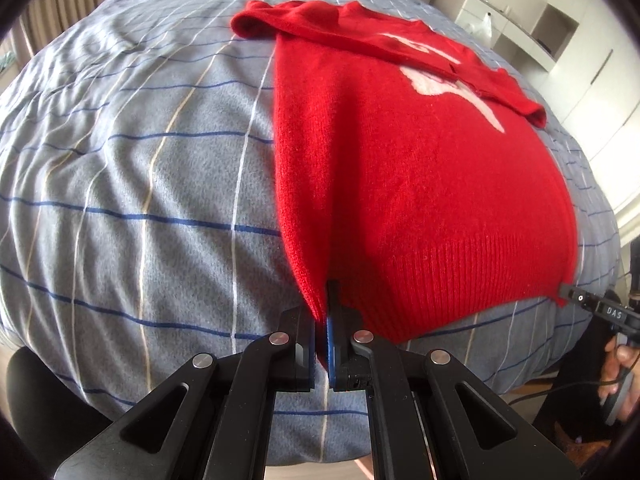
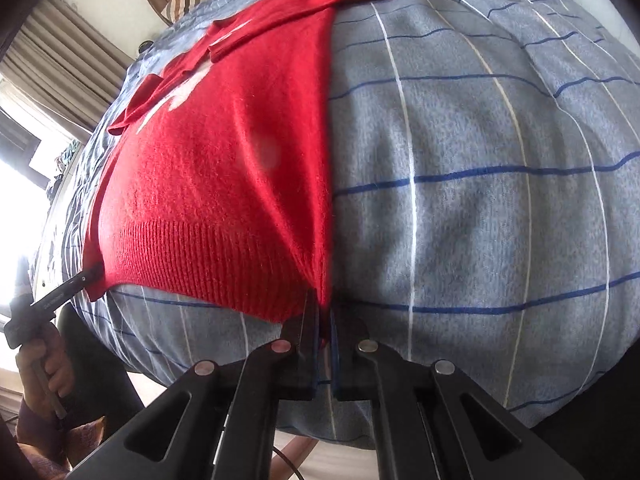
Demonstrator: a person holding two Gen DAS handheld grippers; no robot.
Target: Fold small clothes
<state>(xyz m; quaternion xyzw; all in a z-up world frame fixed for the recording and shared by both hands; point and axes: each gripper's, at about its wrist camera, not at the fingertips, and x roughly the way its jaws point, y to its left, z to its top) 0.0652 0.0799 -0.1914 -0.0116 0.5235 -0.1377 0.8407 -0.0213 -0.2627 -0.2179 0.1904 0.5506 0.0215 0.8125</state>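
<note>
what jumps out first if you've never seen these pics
A bright red knitted sweater with a white motif lies spread on a grey-blue checked bedspread, its sleeves folded across the chest. The left hand-held gripper and the right hand-held gripper are each shut on a corner of its ribbed hem at the near edge of the bed.

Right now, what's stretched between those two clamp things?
The ribbed hem of the red sweater spans from left gripper to right gripper, over the checked bedspread; both views show it.
</note>
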